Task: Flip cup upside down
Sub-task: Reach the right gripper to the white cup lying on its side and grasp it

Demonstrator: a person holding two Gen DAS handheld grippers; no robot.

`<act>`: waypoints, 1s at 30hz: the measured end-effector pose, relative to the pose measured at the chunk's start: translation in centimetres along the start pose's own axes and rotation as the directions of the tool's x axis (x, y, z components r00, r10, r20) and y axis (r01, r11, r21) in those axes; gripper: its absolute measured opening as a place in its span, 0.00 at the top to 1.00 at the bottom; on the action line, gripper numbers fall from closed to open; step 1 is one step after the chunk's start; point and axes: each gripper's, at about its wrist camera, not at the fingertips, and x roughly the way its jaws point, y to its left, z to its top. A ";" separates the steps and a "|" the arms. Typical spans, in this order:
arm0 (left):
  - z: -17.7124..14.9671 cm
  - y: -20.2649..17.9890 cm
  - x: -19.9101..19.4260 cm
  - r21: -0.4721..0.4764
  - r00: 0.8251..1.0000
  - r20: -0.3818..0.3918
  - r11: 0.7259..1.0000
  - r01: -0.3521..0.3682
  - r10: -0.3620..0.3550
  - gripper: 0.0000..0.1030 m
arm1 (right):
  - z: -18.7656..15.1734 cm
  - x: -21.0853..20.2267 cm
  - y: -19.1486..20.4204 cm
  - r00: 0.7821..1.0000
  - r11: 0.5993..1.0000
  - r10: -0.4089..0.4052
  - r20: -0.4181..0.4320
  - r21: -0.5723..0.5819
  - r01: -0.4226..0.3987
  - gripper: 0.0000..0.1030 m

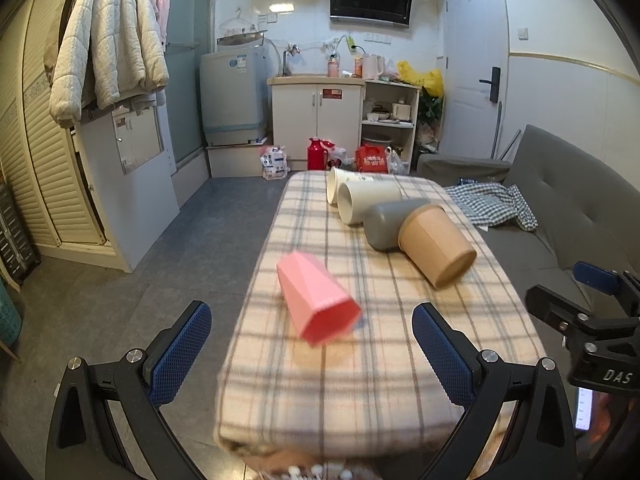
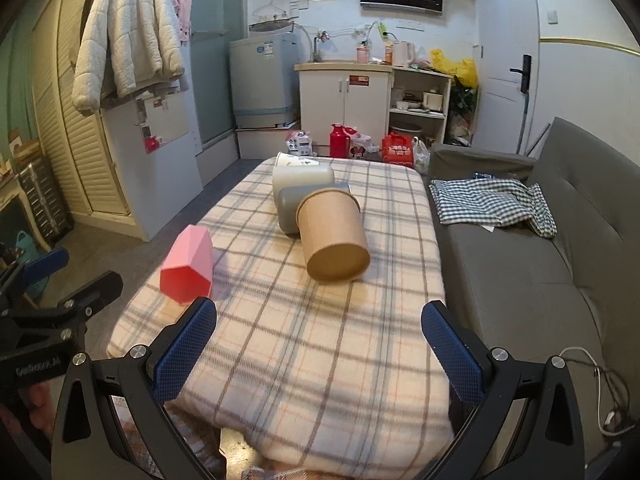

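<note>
pink cup (image 1: pixel 318 303) on its side, ahead of wide-apart left gripper (image 1: pixel 312 354)

Both the left gripper (image 1: pixel 312 354) and right gripper (image 2: pixel 319 354) have black angular frames, silver screws behind the fingers (image 1: pixel 182 354), and blue cross-hatched pads.

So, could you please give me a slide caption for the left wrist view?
Open left gripper faces a pink cup lying on its side on the plaid tablecloth.
</note>
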 end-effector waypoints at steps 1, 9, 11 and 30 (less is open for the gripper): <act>0.5 0.2 0.4 0.004 1.000 -0.003 1.000 0.009 -0.009 0.00 | 0.7 0.3 -0.3 1.000 1.000 0.001 -0.005 0.000 -0.001 0.00; 4.4 1.5 6.0 0.060 0.995 -0.097 0.998 -0.033 0.039 0.00 | 8.0 5.5 -2.3 0.995 0.988 0.038 -0.092 -0.146 -0.052 0.00; 5.3 1.7 7.7 0.058 0.989 -0.136 0.997 -0.056 0.064 0.00 | 10.3 7.3 -2.3 0.990 0.972 0.061 -0.124 -0.218 -0.088 0.00; 10.4 4.7 22.0 -0.059 0.956 -0.260 0.986 -0.156 0.136 0.00 | 18.5 30.7 6.9 0.832 0.551 0.053 -0.552 -0.679 -0.486 0.28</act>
